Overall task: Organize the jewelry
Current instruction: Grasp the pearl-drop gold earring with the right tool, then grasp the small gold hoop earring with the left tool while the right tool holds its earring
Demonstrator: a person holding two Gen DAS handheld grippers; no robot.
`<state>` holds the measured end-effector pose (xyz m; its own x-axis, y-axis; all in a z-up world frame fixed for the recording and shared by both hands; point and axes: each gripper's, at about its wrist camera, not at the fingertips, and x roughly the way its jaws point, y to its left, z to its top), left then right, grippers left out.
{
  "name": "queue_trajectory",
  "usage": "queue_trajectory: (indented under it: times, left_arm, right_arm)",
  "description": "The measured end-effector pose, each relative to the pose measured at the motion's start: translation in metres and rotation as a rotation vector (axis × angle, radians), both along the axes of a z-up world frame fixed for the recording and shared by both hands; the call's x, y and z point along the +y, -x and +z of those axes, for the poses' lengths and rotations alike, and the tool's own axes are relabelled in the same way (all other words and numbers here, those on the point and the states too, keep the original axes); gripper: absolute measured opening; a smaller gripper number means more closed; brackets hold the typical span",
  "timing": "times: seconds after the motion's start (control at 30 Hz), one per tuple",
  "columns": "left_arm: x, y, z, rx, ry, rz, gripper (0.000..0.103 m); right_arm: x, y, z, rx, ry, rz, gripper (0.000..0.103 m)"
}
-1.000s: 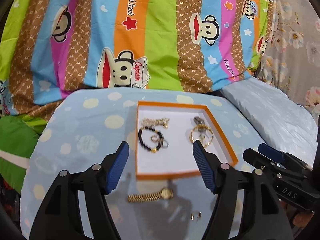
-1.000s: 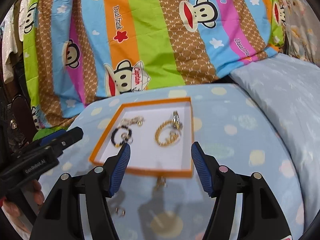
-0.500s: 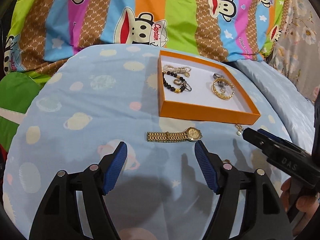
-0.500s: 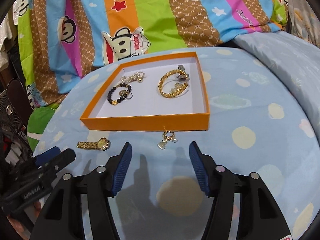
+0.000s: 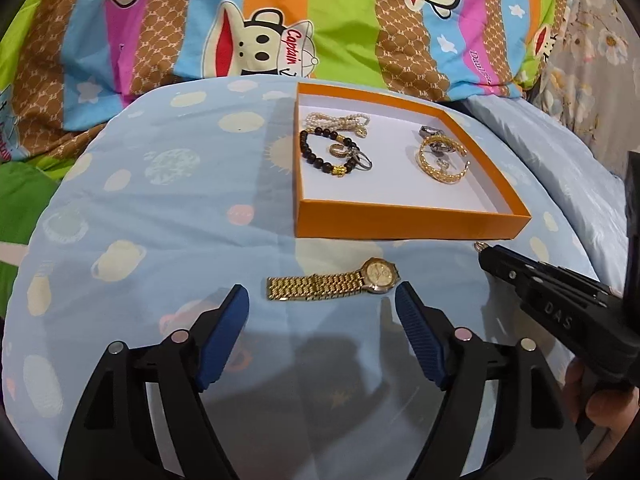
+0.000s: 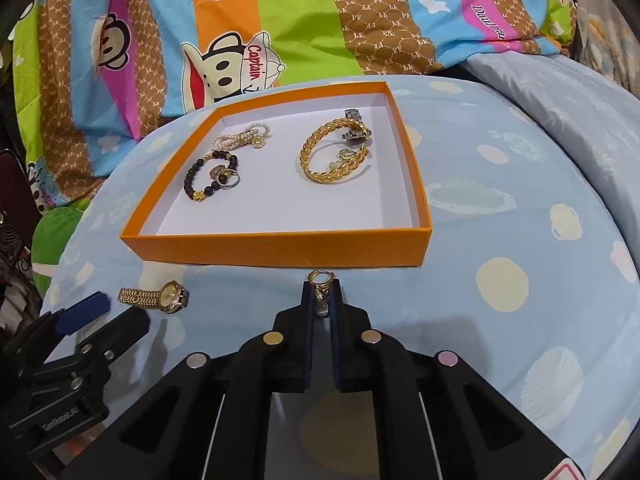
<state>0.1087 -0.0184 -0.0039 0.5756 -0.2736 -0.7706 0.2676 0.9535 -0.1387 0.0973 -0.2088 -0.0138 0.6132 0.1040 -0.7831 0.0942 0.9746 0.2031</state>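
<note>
An orange tray (image 5: 400, 226) (image 6: 280, 246) on the blue spotted cloth holds a pearl bracelet (image 5: 338, 122), a black bead bracelet (image 5: 326, 152), rings and a gold chain bracelet (image 6: 332, 156). A gold watch (image 5: 334, 282) (image 6: 156, 296) lies in front of the tray. My left gripper (image 5: 322, 310) is open, just short of the watch. My right gripper (image 6: 321, 294) is shut on a small gold earring (image 6: 320, 280) in front of the tray's near wall; it shows in the left wrist view (image 5: 492, 258).
A striped cartoon-monkey quilt (image 5: 280, 20) is piled behind the tray. A pale blue pillow (image 6: 560, 92) lies at the right. The blue spotted cloth (image 5: 140, 208) spreads left of the tray.
Both grippers moved forward and down toward the cloth. The right gripper closed on the earring in front of the tray. The left gripper came up close to the watch, still open.
</note>
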Motion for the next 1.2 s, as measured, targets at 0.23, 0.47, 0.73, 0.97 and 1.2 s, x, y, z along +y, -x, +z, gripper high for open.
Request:
queue_trajectory:
  times: [0.23, 0.47, 0.73, 0.97, 1.2]
  left_arm:
    - [-0.009, 0.006, 0.002, -0.006, 0.012, -0.039, 0.073]
    - [-0.029, 0.039, 0.005, -0.004, 0.047, -0.117, 0.073]
    - [-0.05, 0.045, -0.002, 0.015, -0.006, -0.14, 0.063]
    - [-0.052, 0.049, -0.002, 0.008, -0.012, -0.155, 0.042]
    - [-0.052, 0.049, -0.002, 0.025, 0.021, -0.176, 0.011]
  right_arm:
    - [-0.003, 0.028, 0.001, -0.009, -0.037, 0.005, 0.007]
    - [-0.013, 0.065, 0.005, -0.028, -0.054, -0.031, 0.007]
    - [-0.024, 0.077, 0.009, -0.037, -0.068, -0.056, 0.007]
    - [-0.02, 0.08, 0.015, -0.051, -0.074, -0.038, 0.007]
    - [-0.011, 0.082, 0.02, -0.059, -0.076, -0.014, 0.007]
